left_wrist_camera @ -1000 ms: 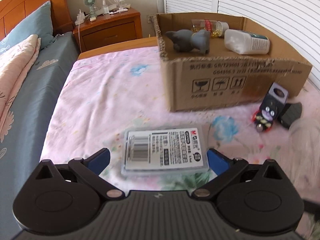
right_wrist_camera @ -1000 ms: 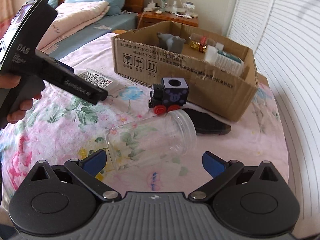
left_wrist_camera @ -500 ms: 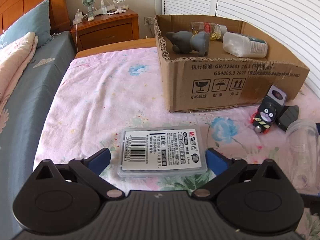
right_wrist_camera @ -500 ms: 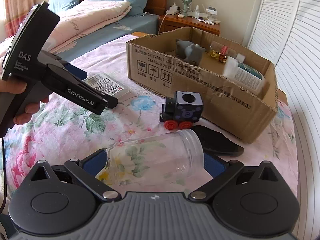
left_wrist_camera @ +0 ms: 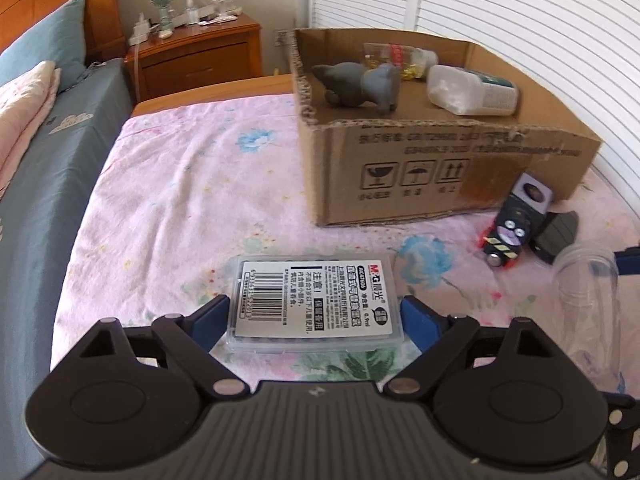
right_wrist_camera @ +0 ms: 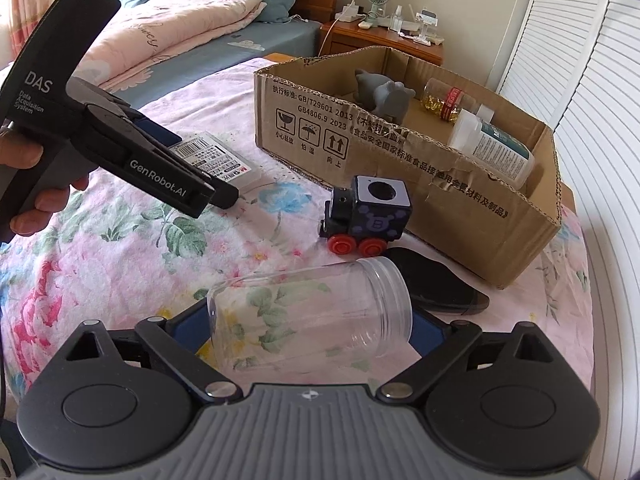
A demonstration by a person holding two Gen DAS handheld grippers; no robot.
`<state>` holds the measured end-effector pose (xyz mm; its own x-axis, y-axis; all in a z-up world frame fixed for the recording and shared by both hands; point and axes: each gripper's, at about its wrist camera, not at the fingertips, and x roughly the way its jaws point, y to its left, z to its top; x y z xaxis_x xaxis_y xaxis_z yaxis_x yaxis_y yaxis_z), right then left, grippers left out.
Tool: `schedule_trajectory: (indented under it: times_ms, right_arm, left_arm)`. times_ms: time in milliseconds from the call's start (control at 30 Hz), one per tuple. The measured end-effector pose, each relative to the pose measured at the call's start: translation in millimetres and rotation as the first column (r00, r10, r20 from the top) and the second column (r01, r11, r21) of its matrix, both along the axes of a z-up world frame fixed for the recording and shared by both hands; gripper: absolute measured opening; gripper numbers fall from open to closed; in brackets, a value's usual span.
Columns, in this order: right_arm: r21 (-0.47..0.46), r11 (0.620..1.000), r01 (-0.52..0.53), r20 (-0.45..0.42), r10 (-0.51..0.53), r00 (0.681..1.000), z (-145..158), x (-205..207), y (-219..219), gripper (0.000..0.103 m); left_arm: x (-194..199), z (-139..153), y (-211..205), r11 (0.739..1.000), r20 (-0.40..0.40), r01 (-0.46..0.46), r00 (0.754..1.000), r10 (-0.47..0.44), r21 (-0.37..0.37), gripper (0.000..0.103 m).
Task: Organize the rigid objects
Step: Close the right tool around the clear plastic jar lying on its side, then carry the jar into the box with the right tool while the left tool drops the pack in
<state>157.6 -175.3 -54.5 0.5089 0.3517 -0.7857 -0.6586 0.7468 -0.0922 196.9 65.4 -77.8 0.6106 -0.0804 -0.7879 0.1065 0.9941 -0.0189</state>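
My left gripper (left_wrist_camera: pixel 314 316) has its blue pads against both ends of a flat clear plastic case with a white label (left_wrist_camera: pixel 314 304), which lies on the flowered bedspread. My right gripper (right_wrist_camera: pixel 310 322) has its pads at both ends of a clear empty jar (right_wrist_camera: pixel 310 316) lying on its side. The jar also shows at the right edge of the left wrist view (left_wrist_camera: pixel 586 284). The case shows under the left gripper (right_wrist_camera: pixel 224 196) in the right wrist view (right_wrist_camera: pixel 218 160). A cardboard box (left_wrist_camera: pixel 440 168) stands beyond, holding a grey toy, a pill bottle and a white bottle.
A black toy train with red wheels (right_wrist_camera: pixel 366 216) and a flat black object (right_wrist_camera: pixel 436 286) lie between the jar and the box (right_wrist_camera: pixel 400 160). A wooden nightstand (left_wrist_camera: pixel 196 54) and a bed with pillows are at the back left. White shutters line the right.
Both grippers have moved forward and closed in: the left pads now touch the case ends, the right pads now flank the jar closely.
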Motion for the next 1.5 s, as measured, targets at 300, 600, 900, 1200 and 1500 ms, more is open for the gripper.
schedule_trajectory:
  times_ms: [300,600,900,1200,1500]
  right_arm:
    - [0.034,0.998,0.045,-0.042,-0.043,0.998,9,-1,-10,0.095]
    - [0.035,0.997,0.061,-0.036,-0.06,0.998,20,-12,-15,0.093]
    - [0.079,0.994,0.079,-0.024,-0.078,0.997,44,-8,-22,0.093]
    - [0.128,0.985,0.112,0.058,-0.12,0.991,87,22,-32,0.093]
    - [0.163,0.97,0.182,0.099,-0.199,0.975,103,89,-21,0.093]
  left_arm:
    - [-8,14,-11,0.991,0.007,0.129,0.992,-0.129,0.023,0.09]
    - [-21,34,-8,0.985,0.032,0.175,0.984,-0.175,0.009,0.09]
    - [-23,65,-10,0.972,0.07,0.233,0.97,-0.233,0.015,0.09]
    - [3,101,-17,0.963,0.153,0.27,0.95,-0.271,0.029,0.09]
    - [54,110,-18,0.971,0.189,0.237,0.952,-0.24,0.04,0.09]
